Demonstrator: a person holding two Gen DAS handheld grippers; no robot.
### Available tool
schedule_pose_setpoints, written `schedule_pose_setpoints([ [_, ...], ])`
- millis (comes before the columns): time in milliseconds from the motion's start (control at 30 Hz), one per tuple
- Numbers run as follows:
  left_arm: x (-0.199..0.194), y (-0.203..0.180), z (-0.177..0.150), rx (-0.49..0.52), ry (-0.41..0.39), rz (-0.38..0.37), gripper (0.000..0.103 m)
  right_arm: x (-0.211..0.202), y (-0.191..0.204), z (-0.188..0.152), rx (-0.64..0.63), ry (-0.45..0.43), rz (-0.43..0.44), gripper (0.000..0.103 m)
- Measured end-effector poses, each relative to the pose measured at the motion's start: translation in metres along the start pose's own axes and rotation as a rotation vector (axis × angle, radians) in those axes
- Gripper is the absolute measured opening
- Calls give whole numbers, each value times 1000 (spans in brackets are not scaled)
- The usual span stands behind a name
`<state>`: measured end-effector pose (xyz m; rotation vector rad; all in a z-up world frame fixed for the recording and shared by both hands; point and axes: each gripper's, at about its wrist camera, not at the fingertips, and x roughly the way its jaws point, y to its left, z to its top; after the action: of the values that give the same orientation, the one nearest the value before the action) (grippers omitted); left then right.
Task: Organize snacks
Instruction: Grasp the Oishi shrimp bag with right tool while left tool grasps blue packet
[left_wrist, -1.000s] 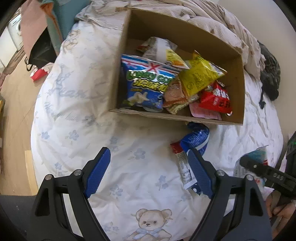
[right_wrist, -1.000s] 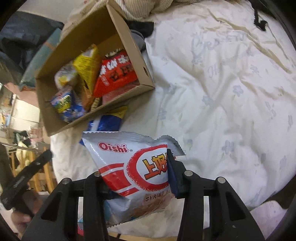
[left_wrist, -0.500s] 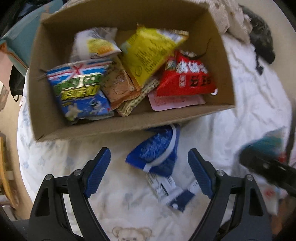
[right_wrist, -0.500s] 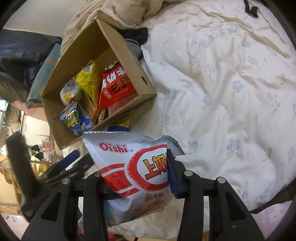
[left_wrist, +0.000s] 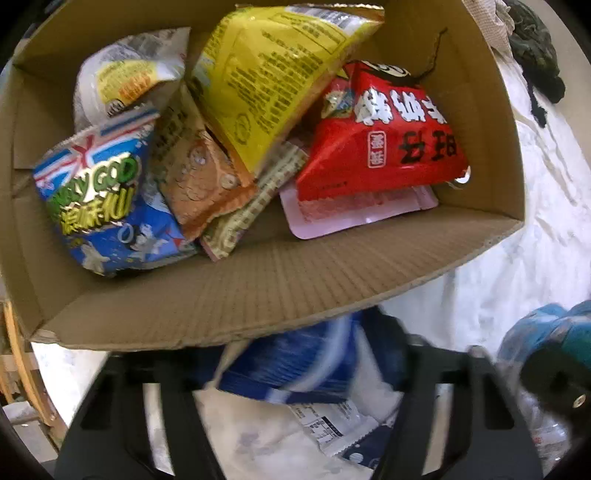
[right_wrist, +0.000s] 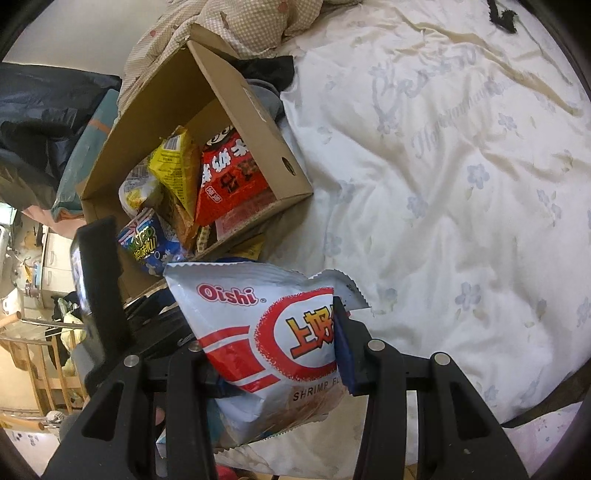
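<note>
The left gripper (left_wrist: 295, 373) is pointing down at the bed, and its jaws have just been closing around the blue snack packet (left_wrist: 295, 363) that is lying between them, right under the near wall of the cardboard box (left_wrist: 258, 284). Blur is hiding whether the pads are already pressing on the film. The packet is looking light, soft and crinkly, likely slippery; I would be pinching it across its puffed middle rather than at the sealed end, and gently, since the contents may crush.

The right gripper (right_wrist: 273, 343) is clamping a white Oishi bag (right_wrist: 266, 332) across its width, the bag sticking out ahead of its fingers. Readable on it: "Oishi" and "SHRIMP FL…", with red Chinese characters.

Ahead of the left gripper, inside the box, a blue bag (left_wrist: 107, 199) is showing "…Y GOD", beside a red bag (left_wrist: 384, 147) with Chinese lettering and a yellow bag (left_wrist: 266, 70) of fine print.
</note>
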<state>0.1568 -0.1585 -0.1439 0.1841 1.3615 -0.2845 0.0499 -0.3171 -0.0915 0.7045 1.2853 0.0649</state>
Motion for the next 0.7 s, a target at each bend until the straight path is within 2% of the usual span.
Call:
schedule_pose_setpoints([
  [100, -3, -2, -1, 5, 3, -13, 31, 2, 1, 0, -5, 6, -3, 46],
  [233, -17, -3, -5, 16, -15, -31, 22, 4, 3, 1, -21, 3, -23, 46],
  [367, -30, 0, -15, 21, -24, -50, 21, 5, 7, 1, -32, 2, -24, 46],
  [467, -37, 10, -26, -24, -20, -78, 21, 5, 13, 0, -52, -2, -27, 46],
  [700, -64, 26, -55, -43, -71, -78, 21, 5, 23, -4, -82, -5, -27, 46],
])
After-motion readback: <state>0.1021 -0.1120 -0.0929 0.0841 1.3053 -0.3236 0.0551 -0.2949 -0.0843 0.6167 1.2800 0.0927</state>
